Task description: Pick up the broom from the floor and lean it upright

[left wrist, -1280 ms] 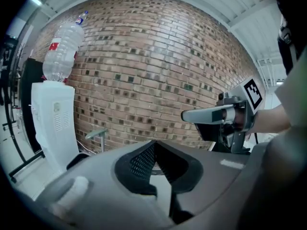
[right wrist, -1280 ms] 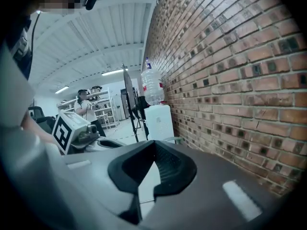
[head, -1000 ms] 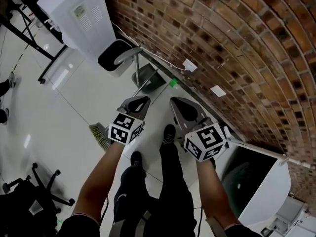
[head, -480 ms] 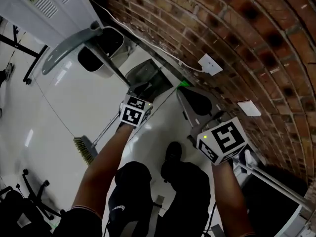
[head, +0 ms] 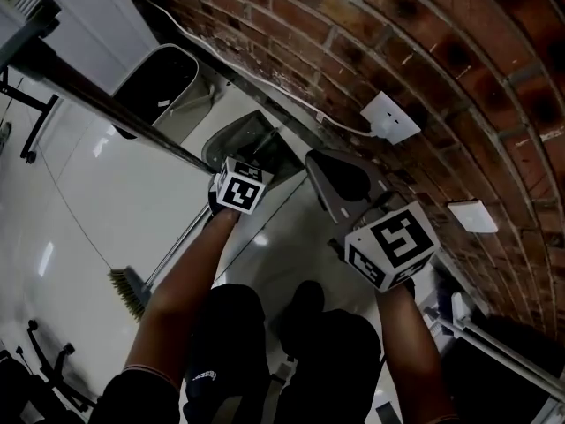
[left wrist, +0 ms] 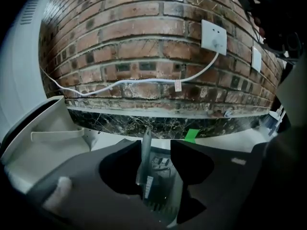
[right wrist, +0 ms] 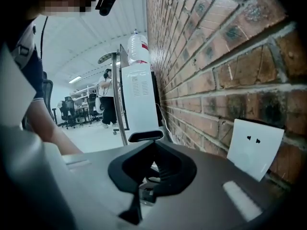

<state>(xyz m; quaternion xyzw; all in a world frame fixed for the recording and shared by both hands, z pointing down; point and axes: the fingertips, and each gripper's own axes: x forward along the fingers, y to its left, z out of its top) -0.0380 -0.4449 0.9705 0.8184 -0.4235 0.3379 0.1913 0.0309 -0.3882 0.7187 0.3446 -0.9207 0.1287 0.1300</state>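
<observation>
The broom lies on the white floor, its bristles at the lower left and its thin grey handle running up under my left gripper. In the left gripper view the jaws of this gripper are opening. The handle stands between them, and the pads do not press on it. My right gripper hangs to the right beside the brick wall. Its jaws meet at the tips with nothing between them.
A grey dustpan sits at the foot of the brick wall, and its long dark pole slants up to the left. A grey bin stands beside it. A white socket and a cable are on the wall.
Both grippers have sunk towards the floor. The left one has dropped onto the broom handle near the dustpan, and its jaws have spread apart.
</observation>
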